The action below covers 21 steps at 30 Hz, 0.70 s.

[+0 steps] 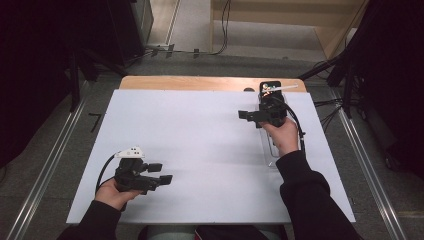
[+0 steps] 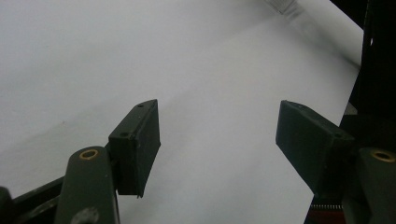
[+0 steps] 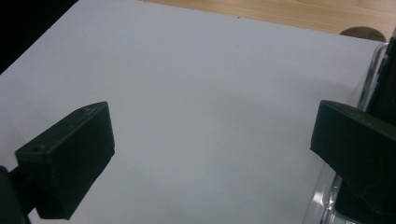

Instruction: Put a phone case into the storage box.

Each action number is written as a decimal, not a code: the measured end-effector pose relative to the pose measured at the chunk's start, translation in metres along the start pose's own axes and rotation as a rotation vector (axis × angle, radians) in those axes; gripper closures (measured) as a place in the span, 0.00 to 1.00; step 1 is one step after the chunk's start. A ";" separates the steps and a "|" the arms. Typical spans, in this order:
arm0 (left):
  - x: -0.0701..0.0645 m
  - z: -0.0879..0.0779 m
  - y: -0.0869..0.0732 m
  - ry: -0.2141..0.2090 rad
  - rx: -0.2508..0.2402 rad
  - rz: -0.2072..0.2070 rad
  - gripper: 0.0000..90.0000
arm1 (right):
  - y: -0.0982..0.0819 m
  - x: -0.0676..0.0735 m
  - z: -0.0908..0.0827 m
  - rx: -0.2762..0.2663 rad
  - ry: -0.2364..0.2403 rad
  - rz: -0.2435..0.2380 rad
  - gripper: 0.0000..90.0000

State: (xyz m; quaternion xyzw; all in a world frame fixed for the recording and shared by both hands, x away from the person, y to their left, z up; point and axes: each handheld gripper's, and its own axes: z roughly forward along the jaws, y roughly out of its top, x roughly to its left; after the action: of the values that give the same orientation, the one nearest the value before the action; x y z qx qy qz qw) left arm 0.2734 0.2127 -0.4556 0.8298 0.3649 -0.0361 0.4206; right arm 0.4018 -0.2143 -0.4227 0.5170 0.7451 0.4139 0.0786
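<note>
right gripper point(image 1: 248, 116): hanging over the far right corner of the white board point(image 1: 200, 150), jaws spread wide with nothing between them. In the right gripper view you see bare board between the two black pads, with a clear plastic wall at the right edge.

clear tray point(image 1: 272, 142): a long see-through box lying along the right edge of the board, running from the far right corner toward the near side. The hand sits on top of most of it, so I can't tell what's inside the middle stretch.

stuff at the far end point(image 1: 272, 89): a small dark holder with something white like a stick poking out to the right, right at the far edge by the wooden tabletop point(image 1: 210, 82). Too small to call exactly.

left gripper point(image 1: 162, 172): parked near the near left corner, jaws also released and empty, just white board in front of it in the left gripper view.

step in hand, my guess: the right hand is lining up on the tray, nothing grabbed yet.

how I'd do it: swing the open jaws round to straddle the tray wall squarely, come down low before closing, and close slowly, since clear plastic is slick and thin.

watch out for: bumping the little holder at the far end, or shoving the tray off the right edge. Left gripper could steady the near end if it slides.
</note>
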 end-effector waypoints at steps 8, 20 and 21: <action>0.000 -0.002 0.000 -0.002 -0.007 0.006 0.35 | -0.005 0.020 -0.004 0.021 0.029 -0.047 0.00; 0.000 -0.002 0.000 -0.001 -0.009 0.006 0.35 | -0.023 0.030 -0.013 0.058 0.092 -0.081 0.13; 0.000 -0.002 0.000 -0.002 -0.008 0.006 0.35 | -0.024 0.030 -0.014 0.064 0.103 -0.089 0.13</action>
State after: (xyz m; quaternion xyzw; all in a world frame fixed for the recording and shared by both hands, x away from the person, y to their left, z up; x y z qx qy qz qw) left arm 0.2727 0.2140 -0.4538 0.8293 0.3621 -0.0339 0.4243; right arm 0.3633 -0.1995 -0.4207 0.4637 0.7833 0.4120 0.0420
